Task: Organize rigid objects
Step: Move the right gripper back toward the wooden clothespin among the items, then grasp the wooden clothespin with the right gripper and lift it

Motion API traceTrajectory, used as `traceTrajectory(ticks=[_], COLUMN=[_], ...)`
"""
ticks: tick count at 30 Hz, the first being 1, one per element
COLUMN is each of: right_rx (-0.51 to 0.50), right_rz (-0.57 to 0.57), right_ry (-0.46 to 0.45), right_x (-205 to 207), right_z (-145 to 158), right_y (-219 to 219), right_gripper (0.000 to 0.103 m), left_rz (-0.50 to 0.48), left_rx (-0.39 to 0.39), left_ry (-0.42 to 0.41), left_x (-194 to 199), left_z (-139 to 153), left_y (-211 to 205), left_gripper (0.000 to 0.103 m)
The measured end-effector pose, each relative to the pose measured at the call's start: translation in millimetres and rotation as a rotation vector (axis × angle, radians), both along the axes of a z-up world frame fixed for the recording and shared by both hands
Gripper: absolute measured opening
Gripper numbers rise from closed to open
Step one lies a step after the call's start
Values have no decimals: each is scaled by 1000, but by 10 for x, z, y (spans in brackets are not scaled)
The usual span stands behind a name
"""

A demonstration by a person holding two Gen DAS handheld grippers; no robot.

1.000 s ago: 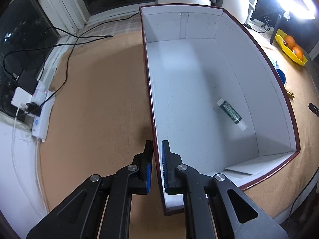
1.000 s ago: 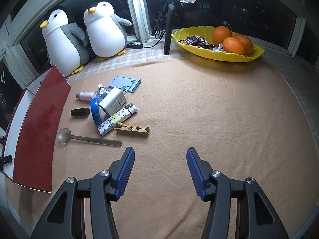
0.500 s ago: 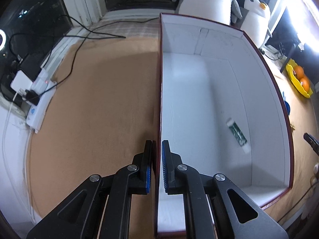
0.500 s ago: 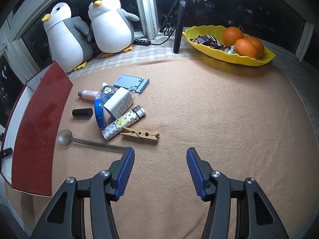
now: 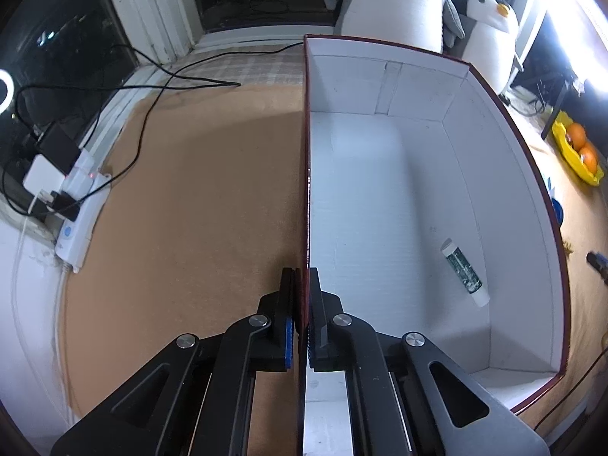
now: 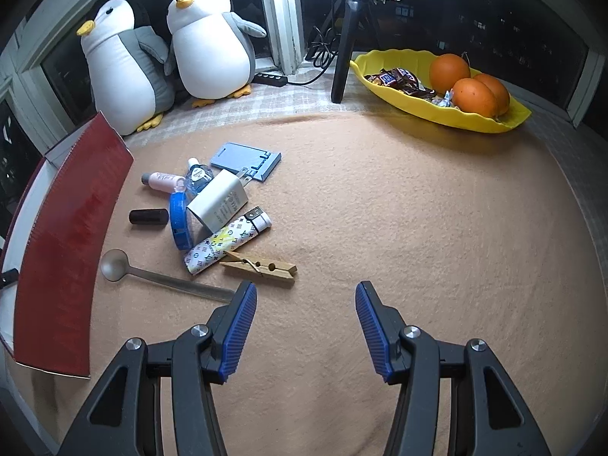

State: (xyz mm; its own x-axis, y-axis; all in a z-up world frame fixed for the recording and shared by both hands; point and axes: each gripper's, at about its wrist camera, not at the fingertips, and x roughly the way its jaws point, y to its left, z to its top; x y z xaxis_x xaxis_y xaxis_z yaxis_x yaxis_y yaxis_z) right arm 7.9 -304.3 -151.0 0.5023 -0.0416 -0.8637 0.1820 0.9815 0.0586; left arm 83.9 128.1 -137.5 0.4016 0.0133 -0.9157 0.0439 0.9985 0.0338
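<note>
The left gripper [image 5: 302, 277] is pinched tight on the side wall of the big cardboard box, white inside and dark red outside [image 5: 380, 197]. A small green-and-white tube [image 5: 464, 271] lies in the box, near its far wall. The right gripper [image 6: 306, 296] hangs with its blue pads apart — nothing between them. Just beside the box sits a pile: a wooden clothespin [image 6: 259, 266], a metal spoon [image 6: 152, 273] and a white charger block [image 6: 217, 203].

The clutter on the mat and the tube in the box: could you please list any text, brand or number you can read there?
"LV" monogram, repeated: patterned tube.
White charger: grey print, too small to read.
Blue bottle: label blurred.
Pink bottle: print unreadable.
Candy wrappers in the yellow dish: lettering blurred.
Green tube in the box: print unreadable.
</note>
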Motion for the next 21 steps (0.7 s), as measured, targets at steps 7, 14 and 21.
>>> traceTrajectory(ticks=[7, 14, 21], right_rx=[-6, -41, -108], right_rz=[49, 134, 231], right_ry=[55, 98, 133], right_x=[138, 264, 445], right_z=[-82, -196, -309], right_y=[-72, 66, 234], right_gripper=[50, 52, 52], left_rz=[-76, -133, -136], left_rx=[92, 152, 167], left_ry=[13, 38, 46], left_x=[16, 37, 38], left_z=[-18, -29, -32], left_y=[-96, -153, -173], left_gripper=[4, 4, 4])
